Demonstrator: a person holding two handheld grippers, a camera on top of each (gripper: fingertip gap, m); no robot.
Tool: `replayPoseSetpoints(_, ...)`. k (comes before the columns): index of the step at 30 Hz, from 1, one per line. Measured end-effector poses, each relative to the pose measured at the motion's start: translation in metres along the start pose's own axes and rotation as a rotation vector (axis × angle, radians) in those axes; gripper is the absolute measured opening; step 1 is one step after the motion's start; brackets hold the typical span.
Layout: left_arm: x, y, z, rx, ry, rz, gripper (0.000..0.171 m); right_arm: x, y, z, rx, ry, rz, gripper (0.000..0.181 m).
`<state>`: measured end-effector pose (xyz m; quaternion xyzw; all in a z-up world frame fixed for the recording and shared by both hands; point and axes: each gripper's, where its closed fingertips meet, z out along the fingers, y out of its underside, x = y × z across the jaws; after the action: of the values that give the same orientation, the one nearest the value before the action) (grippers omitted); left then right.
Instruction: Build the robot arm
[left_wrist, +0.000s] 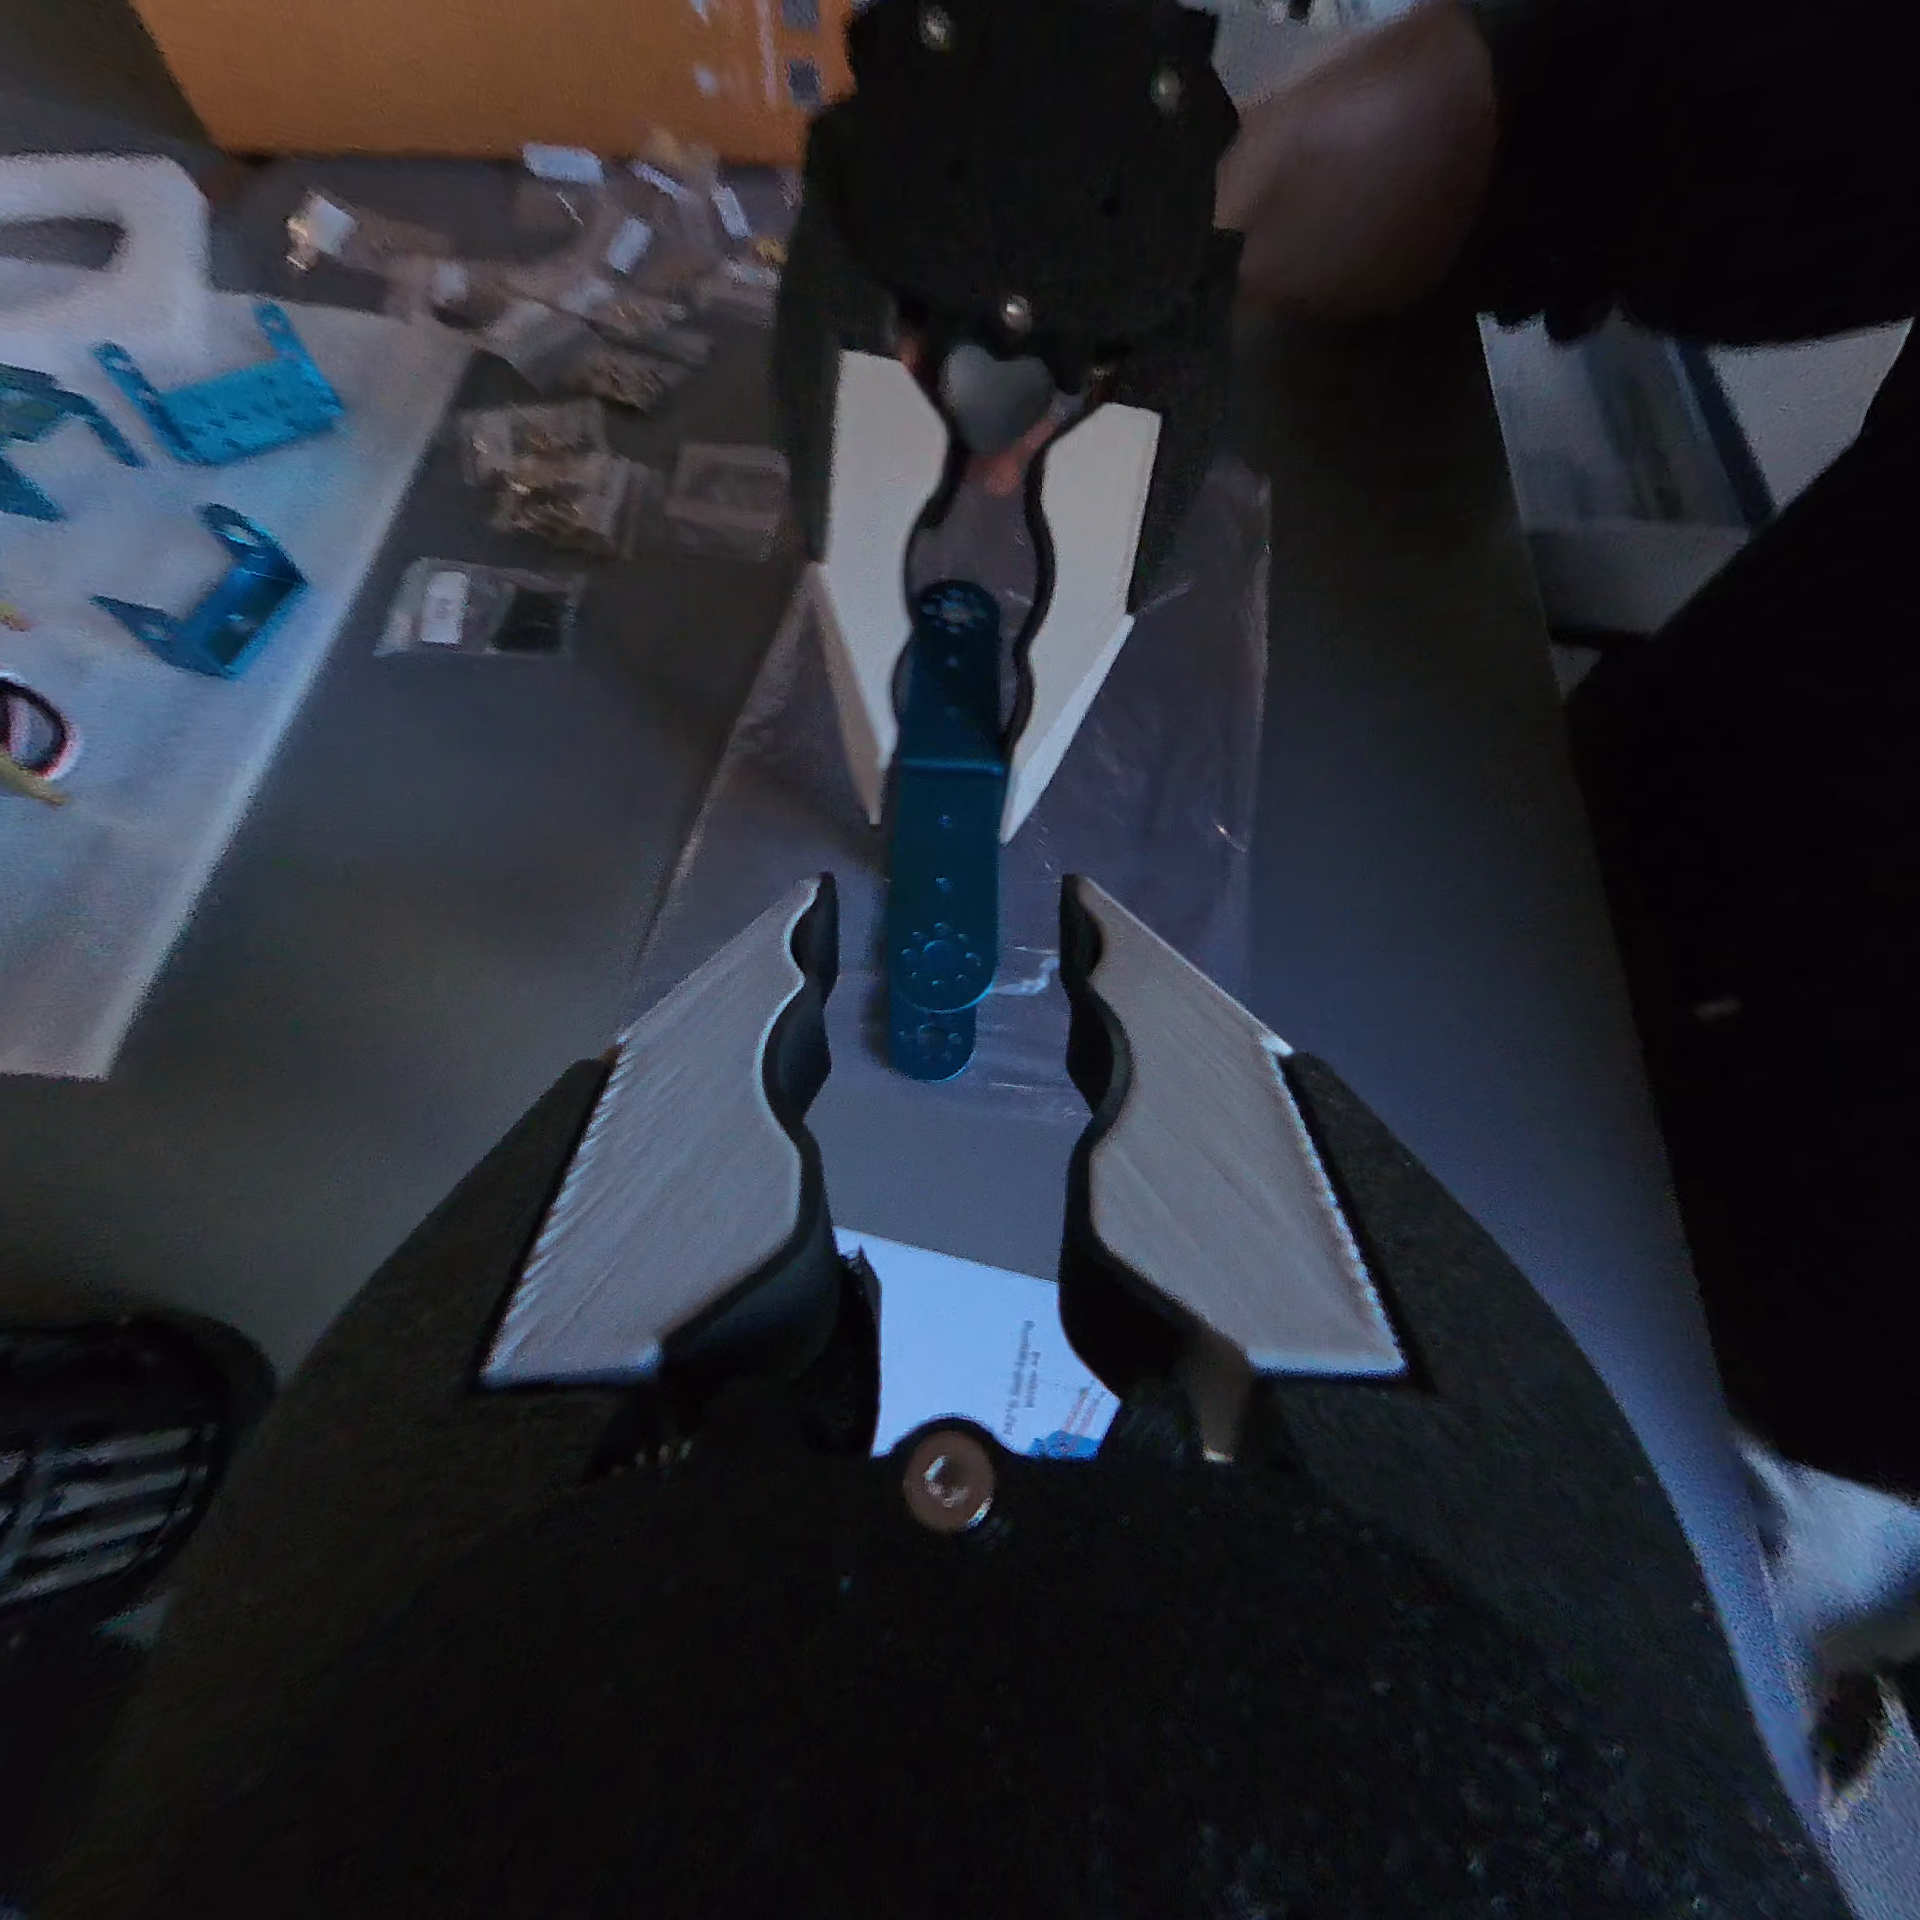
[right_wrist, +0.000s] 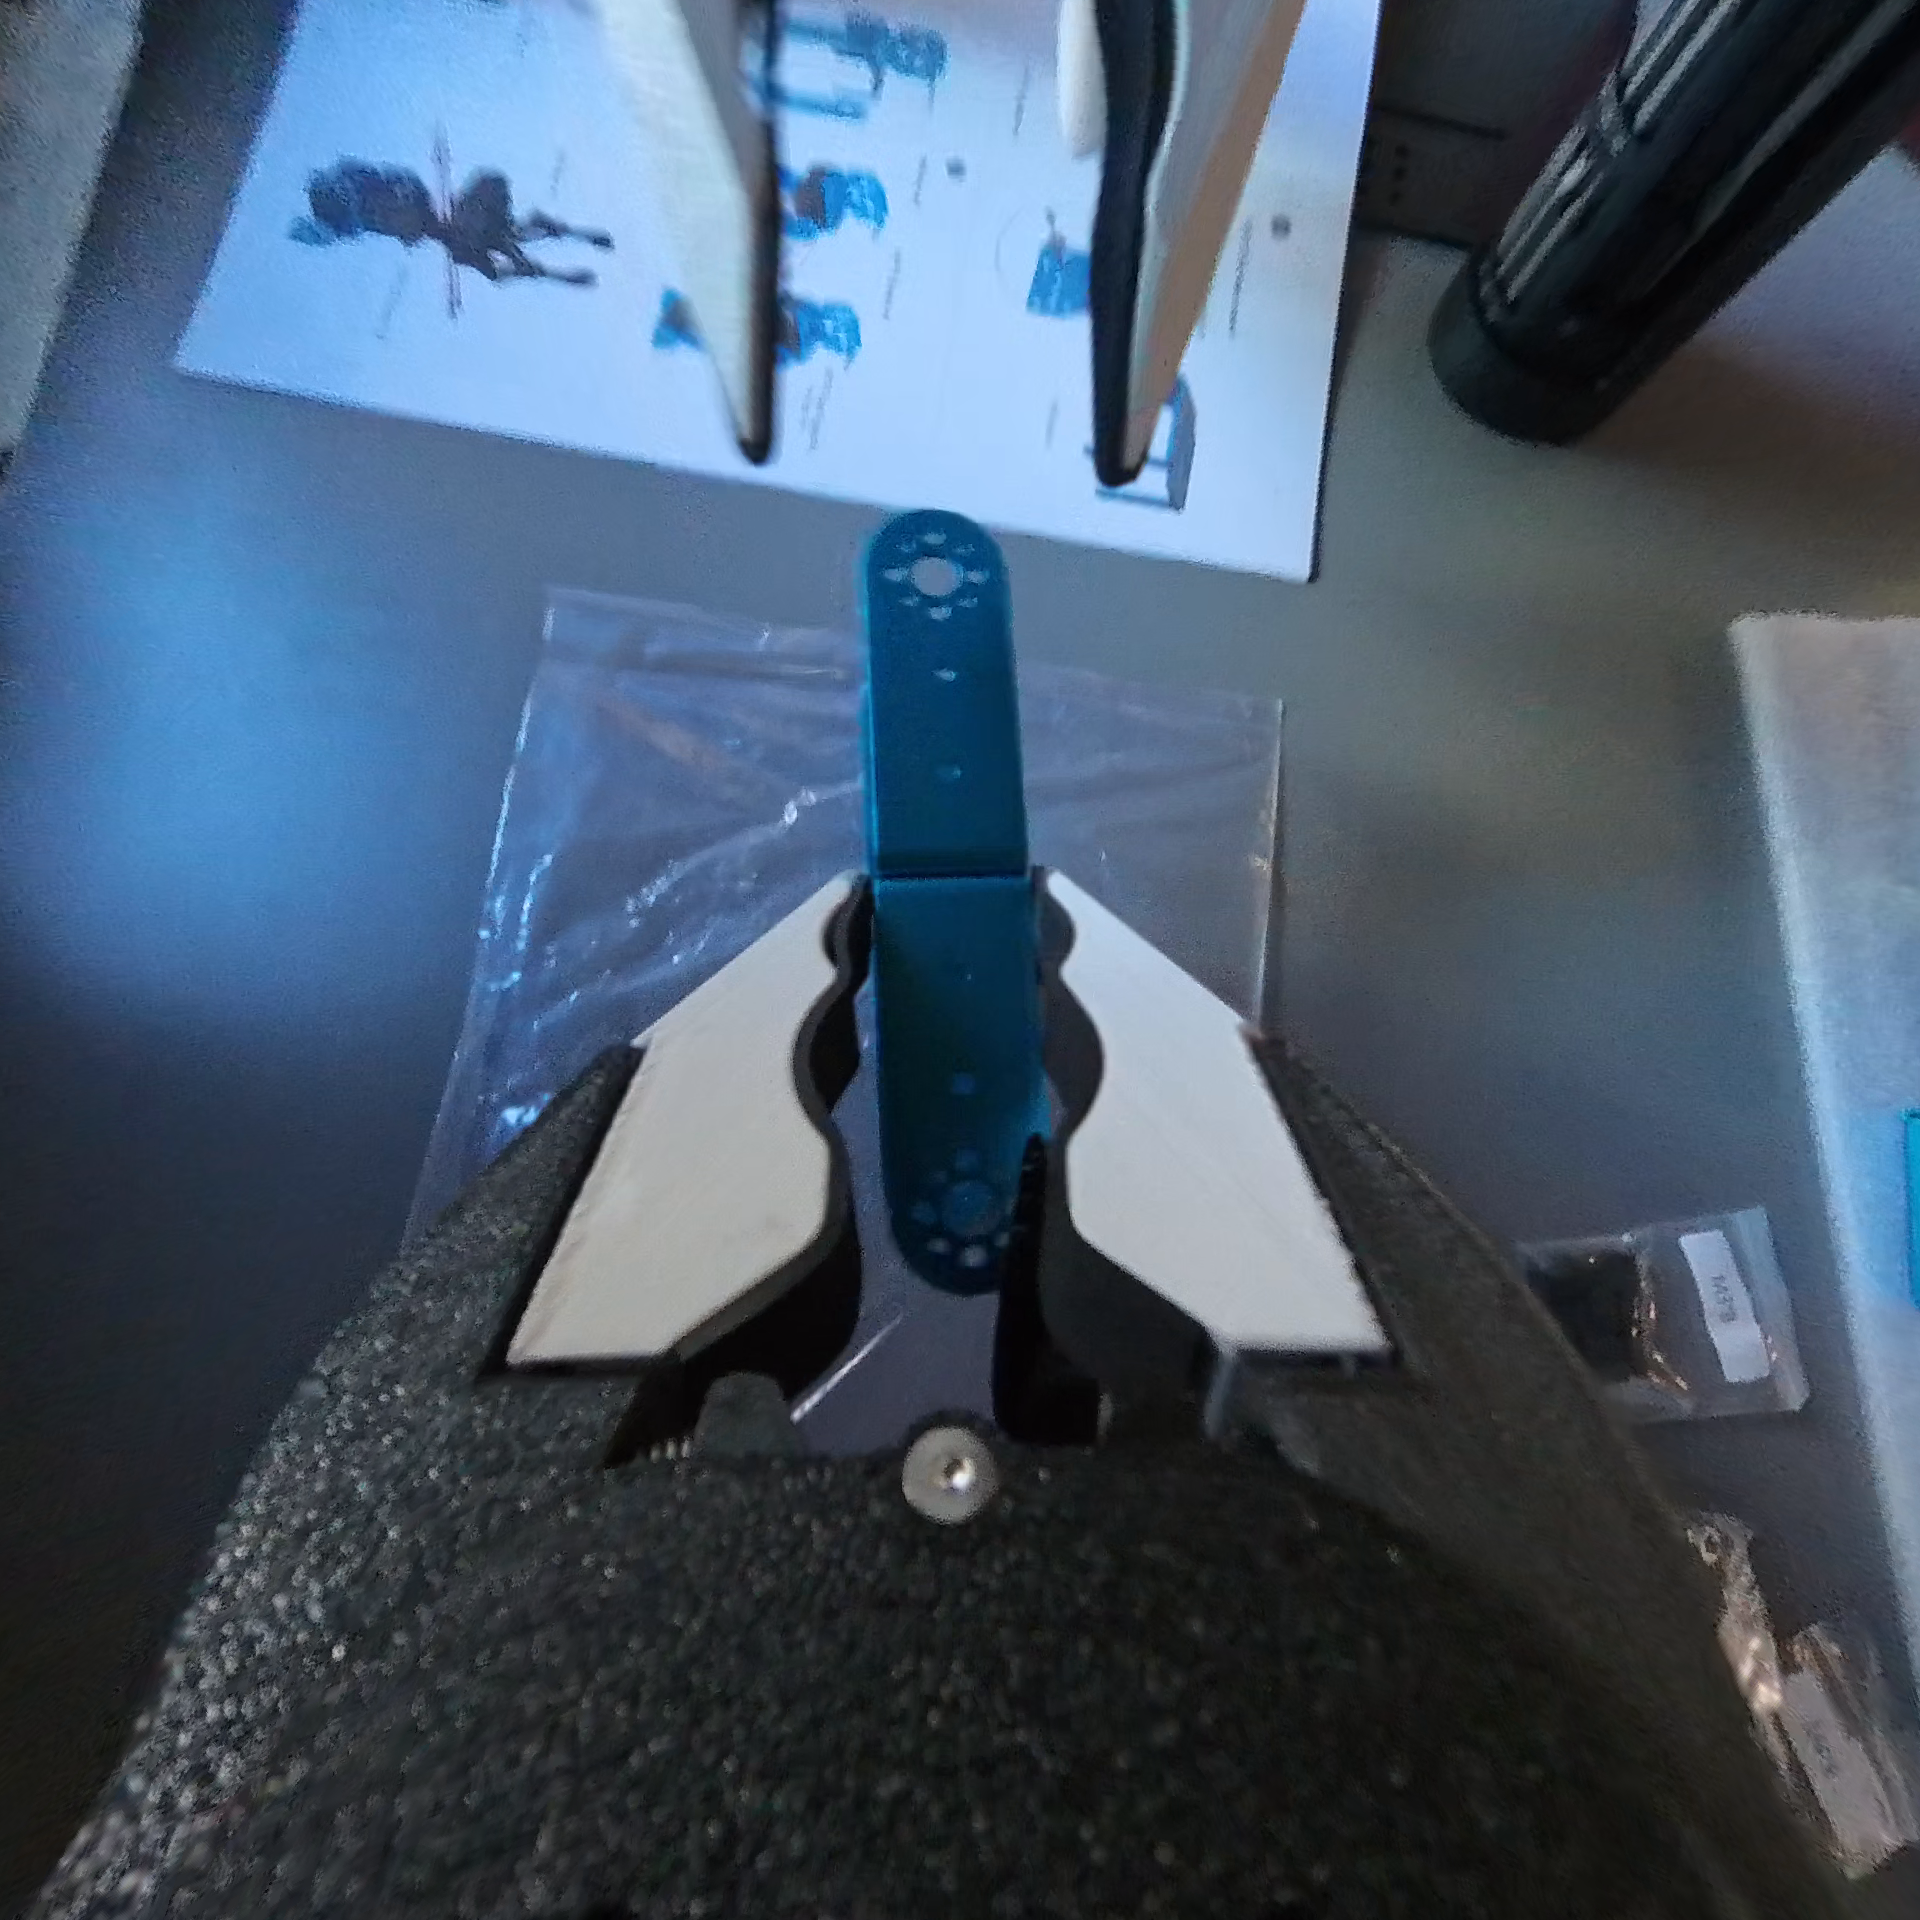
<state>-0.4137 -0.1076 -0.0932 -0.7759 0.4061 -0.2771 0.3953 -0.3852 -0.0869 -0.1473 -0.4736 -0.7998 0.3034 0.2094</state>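
My right gripper (right_wrist: 951, 883) is clamped on one blue bracket (right_wrist: 943, 727) at frame centre, pinching its edges at the bend so the free end sticks forward over one clear bag (right_wrist: 665, 790). My left gripper (left_wrist: 948, 894) stands apart with jaws spread and nothing between them, just short of that end. One printed sheet (right_wrist: 540, 343) lies at top. In the left view's upper left I count three more brackets (left_wrist: 223, 597); the packets (left_wrist: 540, 468) are too blurred to count.

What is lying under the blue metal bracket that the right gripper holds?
A clear plastic bag lies flat on the grey table beneath the blue bracket. The bracket and right gripper hide the bag's middle.
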Motion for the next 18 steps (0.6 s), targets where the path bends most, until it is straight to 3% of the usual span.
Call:
replayPoseSetpoints(5,-0.023,-0.023,-0.032,0.252,-0.074,-0.031,0.026,0.011,-0.016,-0.021,0.174,-0.137,0.176,0.026)
replayPoseSetpoints(9,-0.011,-0.041,-0.041,0.412,-0.040,0.017,0.017,0.017,-0.025,-0.050,0.360,-0.306,0.328,0.027)
replayPoseSetpoints(14,-0.003,-0.038,-0.006,0.372,0.025,-0.102,0.060,0.029,-0.036,-0.077,0.546,-0.368,0.460,0.025)
replayPoseSetpoints(18,-0.004,-0.040,0.023,0.381,0.033,-0.220,0.066,0.032,-0.047,-0.084,0.622,-0.329,0.456,0.025)
